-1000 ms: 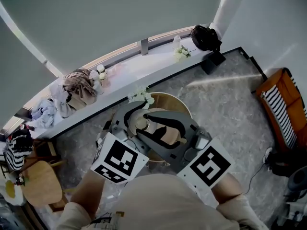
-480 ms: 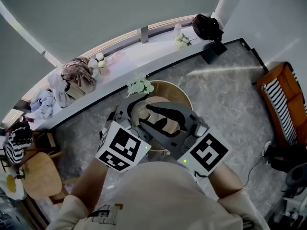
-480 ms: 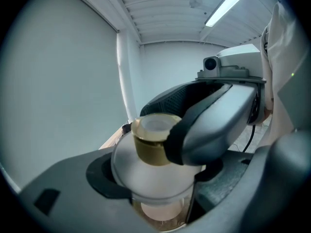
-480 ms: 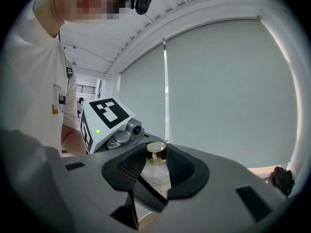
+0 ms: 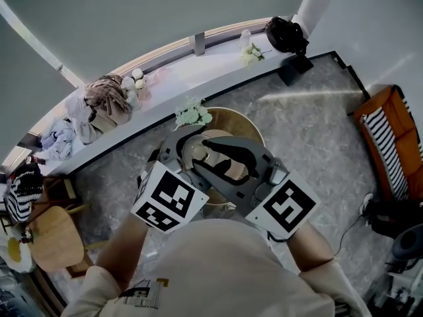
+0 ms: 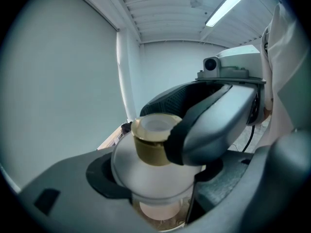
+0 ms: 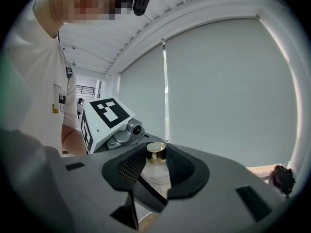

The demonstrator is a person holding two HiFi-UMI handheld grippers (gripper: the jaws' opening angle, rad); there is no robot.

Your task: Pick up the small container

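Because the frosted body is round and looks slippery, the left gripper (image 6: 154, 188) has its fingers (image 6: 73, 188) closed on the widest part of the small container (image 6: 150, 166), a frosted glass bottle. It cradles the bottle from both sides so that it cannot roll out. Higher up, the right gripper (image 7: 155, 173) pinches the gold cap (image 7: 156, 152) and neck between its dark ribbed pads (image 7: 129, 171). That reads as a second hold to steady the top, or possibly to turn the cap (the pictures do not settle which). With the two grips stacked like this, the bottle is shared between both tools, so I judge the grasp to be made rather than pending. Below it, in the head view, lies the round wooden table (image 5: 246, 125); I cannot tell whether the bottle's base is clear of it. A sprig of white flowers (image 5: 193, 115) sits near the table's far rim, and a long white window ledge (image 5: 198, 78) runs beyond.
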